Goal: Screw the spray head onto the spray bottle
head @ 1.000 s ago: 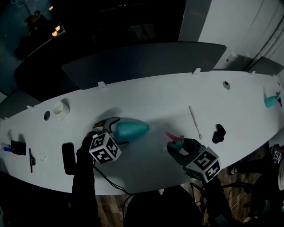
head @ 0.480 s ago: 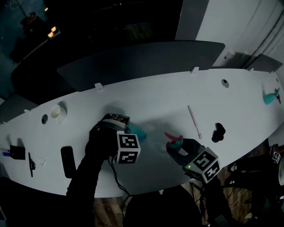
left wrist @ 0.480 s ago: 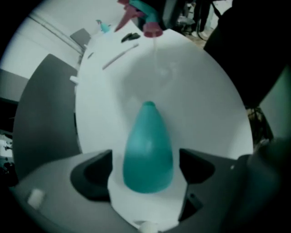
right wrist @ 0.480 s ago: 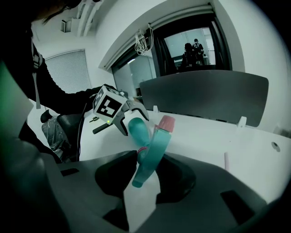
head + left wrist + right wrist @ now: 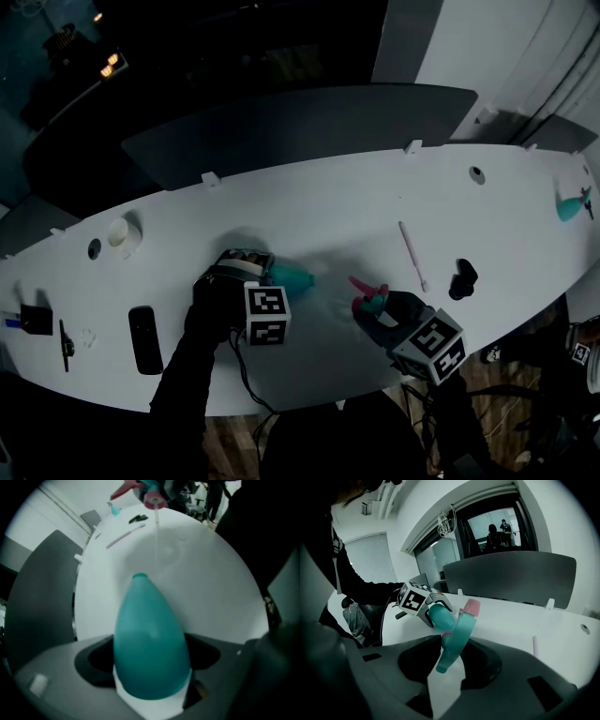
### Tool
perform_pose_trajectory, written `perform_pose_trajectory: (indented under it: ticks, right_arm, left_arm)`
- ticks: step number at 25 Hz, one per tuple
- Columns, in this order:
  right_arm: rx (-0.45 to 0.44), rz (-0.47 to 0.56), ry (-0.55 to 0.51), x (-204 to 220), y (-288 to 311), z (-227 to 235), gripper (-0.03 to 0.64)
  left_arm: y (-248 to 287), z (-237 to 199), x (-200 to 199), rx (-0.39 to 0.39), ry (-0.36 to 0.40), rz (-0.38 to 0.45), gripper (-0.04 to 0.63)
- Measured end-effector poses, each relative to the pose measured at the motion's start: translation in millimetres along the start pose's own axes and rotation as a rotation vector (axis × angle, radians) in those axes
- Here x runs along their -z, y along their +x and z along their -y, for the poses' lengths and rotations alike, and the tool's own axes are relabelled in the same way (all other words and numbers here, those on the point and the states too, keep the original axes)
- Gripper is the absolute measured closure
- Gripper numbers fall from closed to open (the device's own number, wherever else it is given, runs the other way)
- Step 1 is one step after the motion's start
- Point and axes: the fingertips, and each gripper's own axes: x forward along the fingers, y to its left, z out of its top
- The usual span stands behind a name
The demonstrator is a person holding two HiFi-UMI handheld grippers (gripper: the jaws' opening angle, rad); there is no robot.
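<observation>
**A:** What has shifted on the left?

**B:** The left gripper point(image 5: 261, 270) has been rolling over and tipping steeply down. Its jaws are clamping the base of the teal spray bottle point(image 5: 292, 277), whose neck is pointing right.

**A:** And the spray head?

**B:** The spray head point(image 5: 371, 298) is sitting in the right gripper point(image 5: 382, 309), which is squeezing its teal body. It is near the bottle's neck but not touching it. That gripper is slanting down-left over the near edge of the white table point(image 5: 337, 216) and keeping still.
</observation>
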Motion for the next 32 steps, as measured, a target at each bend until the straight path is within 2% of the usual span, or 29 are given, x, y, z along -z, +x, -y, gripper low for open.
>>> perform_pose_trajectory:
  ticks: [3, 5, 8, 12, 14, 16, 19, 24, 29, 32]
  right_arm:
    - [-0.008, 0.005, -0.011, -5, 3, -4, 0.483]
    - [-0.013, 0.008, -0.022, -9, 4, -6, 0.483]
    - [-0.015, 0.010, -0.041, -15, 4, -6, 0.483]
    - [-0.003, 0.028, -0.070, -26, -1, 1, 0.483]
    - [0.010, 0.020, -0.095, -32, -2, 2, 0.483]
    - [0.015, 0.011, -0.115, -34, -1, 2, 0.483]
    - [0.018, -0.002, -0.127, -35, 2, 0, 0.483]
    - [0.020, -0.011, -0.133, -32, 7, -8, 0.483]
    - [-0.009, -0.008, -0.132, -32, 9, -20, 0.483]
    - [-0.020, 0.027, -0.145, -40, 9, -27, 0.483]
  left_arm:
    - [-6, -3, 1, -0.056, -0.060, 0.050, 0.152]
    - [-18, -9, -4, -0.126, -0.163, 0.157, 0.153]
    - [-48, -23, -13, -0.272, -0.356, 0.389, 0.155]
    - [-95, -32, -13, -0.480, -0.646, 0.766, 0.155]
    - [-114, -30, -11, -0.542, -0.798, 0.966, 0.155]
    - [-118, -22, -11, -0.569, -0.923, 1.088, 0.155]
    - [-106, -7, -22, -0.573, -1.009, 1.109, 0.155]
    - [-95, 10, -46, -0.541, -0.999, 1.124, 0.155]
    - [-84, 19, -40, -0.446, -1.040, 1.115, 0.153]
    - [-77, 23, -41, -0.403, -1.025, 1.096, 0.153]
